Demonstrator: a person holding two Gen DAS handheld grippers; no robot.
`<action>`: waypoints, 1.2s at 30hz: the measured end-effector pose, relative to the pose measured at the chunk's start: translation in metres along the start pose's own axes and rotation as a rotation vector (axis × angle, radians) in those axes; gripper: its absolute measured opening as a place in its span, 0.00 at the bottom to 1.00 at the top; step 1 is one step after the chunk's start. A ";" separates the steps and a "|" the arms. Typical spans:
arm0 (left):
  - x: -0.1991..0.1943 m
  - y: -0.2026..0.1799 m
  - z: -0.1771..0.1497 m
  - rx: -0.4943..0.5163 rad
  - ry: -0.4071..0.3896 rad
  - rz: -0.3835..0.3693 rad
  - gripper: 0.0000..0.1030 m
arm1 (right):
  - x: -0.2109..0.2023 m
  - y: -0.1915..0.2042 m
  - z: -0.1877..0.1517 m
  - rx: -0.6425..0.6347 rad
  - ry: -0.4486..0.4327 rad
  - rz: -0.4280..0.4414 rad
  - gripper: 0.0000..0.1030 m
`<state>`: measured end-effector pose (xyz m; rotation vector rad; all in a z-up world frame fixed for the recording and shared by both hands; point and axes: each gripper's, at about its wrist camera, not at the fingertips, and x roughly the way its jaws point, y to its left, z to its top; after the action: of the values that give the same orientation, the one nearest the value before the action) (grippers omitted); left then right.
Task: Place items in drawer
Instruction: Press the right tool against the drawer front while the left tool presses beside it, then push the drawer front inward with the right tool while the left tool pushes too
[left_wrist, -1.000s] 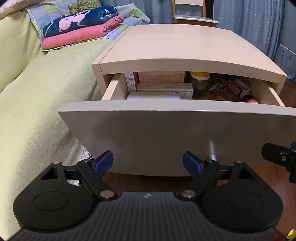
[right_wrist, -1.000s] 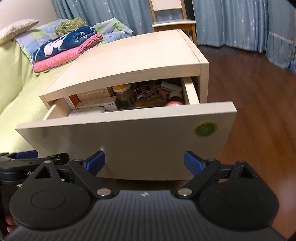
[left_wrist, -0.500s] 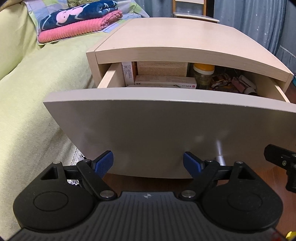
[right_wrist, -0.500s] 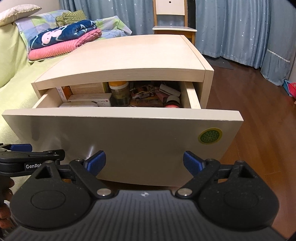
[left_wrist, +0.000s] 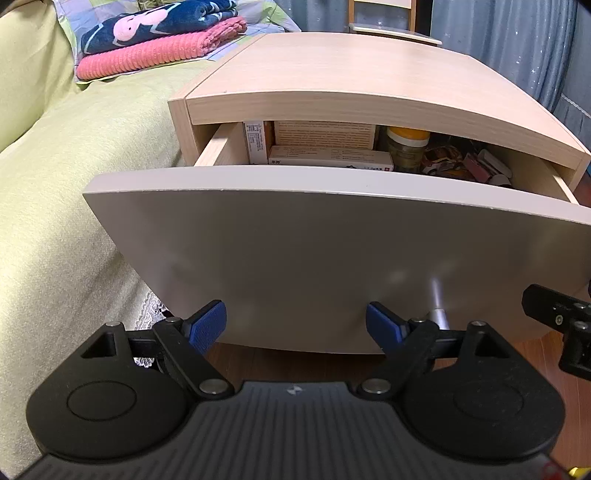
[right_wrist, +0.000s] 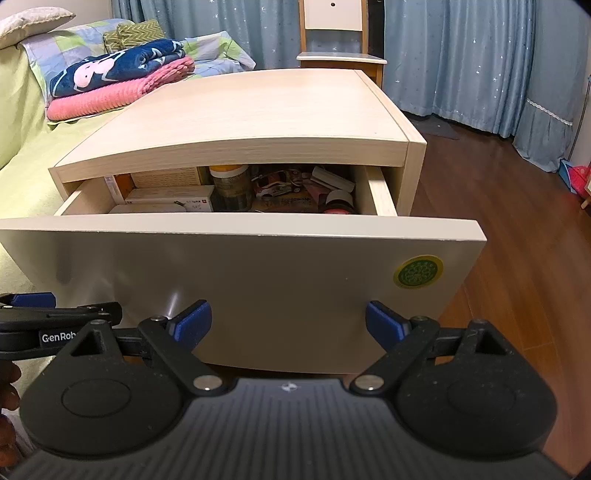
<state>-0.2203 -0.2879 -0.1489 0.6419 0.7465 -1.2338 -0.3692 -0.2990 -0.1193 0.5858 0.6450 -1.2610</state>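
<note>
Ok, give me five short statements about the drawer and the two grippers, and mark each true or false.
1. The drawer stands partly open. True.
2. The left gripper is shut on a box. False: it is open and holds nothing.
3. A round green sticker sits on the drawer front, near its right end. True.
4. The top of the nightstand carries a stack of books. False: nothing lies on it; the folded blankets are on the bed beside it.
5. The right gripper is open, in front of the drawer front. True.
</note>
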 end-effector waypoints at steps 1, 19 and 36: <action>0.000 0.000 0.000 -0.002 0.001 -0.001 0.82 | 0.000 0.000 0.000 0.002 0.000 -0.001 0.86; 0.001 -0.002 0.001 -0.011 -0.002 -0.004 0.82 | 0.008 0.005 0.005 0.028 -0.005 -0.022 0.87; 0.001 -0.003 0.000 -0.015 -0.007 -0.006 0.82 | 0.015 0.005 0.009 0.047 -0.012 -0.028 0.89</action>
<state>-0.2228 -0.2893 -0.1492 0.6230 0.7514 -1.2346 -0.3600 -0.3146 -0.1237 0.6094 0.6169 -1.3074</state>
